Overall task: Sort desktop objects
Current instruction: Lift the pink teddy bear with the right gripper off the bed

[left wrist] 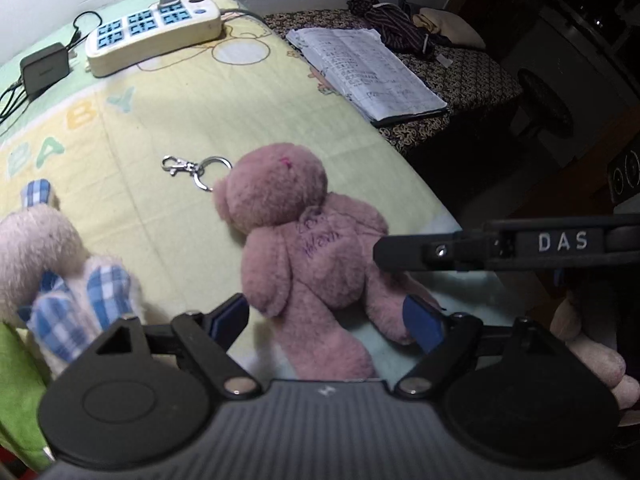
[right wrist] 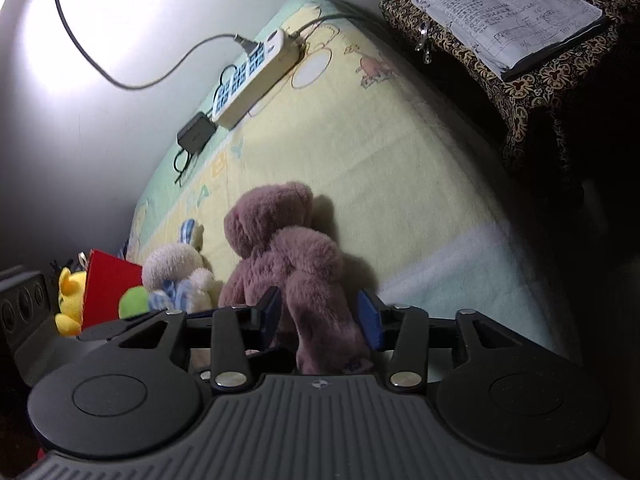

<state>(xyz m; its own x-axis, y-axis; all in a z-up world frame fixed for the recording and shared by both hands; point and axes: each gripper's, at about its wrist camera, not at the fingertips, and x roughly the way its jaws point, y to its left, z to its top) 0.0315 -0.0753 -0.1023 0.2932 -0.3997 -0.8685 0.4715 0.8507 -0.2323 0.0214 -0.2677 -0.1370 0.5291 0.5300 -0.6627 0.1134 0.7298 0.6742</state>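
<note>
A pink teddy bear [left wrist: 304, 240] lies face down on the yellow baby blanket [left wrist: 160, 128], its head pointing away from me. My left gripper [left wrist: 326, 320] is open; one bear leg lies between its blue pads [left wrist: 230, 316] with room on both sides. My right gripper [right wrist: 320, 316] comes in from the right, and its black finger [left wrist: 440, 250] reaches the bear's hip. In the right wrist view its blue pads [right wrist: 370, 320] press both sides of the bear's [right wrist: 296, 248] other leg. A metal key clasp [left wrist: 192, 170] rests by the bear's head.
A white plush with blue plaid ears [left wrist: 60, 264] [right wrist: 180, 276] sits left of the bear. Beyond it are a green ball [right wrist: 134, 302], a red box [right wrist: 108, 284] and a yellow plush [right wrist: 70, 300]. A power strip [left wrist: 152, 36] and black adapter [left wrist: 42, 68] lie at the blanket's far edge. An open notebook [left wrist: 368, 72] rests on a patterned stool.
</note>
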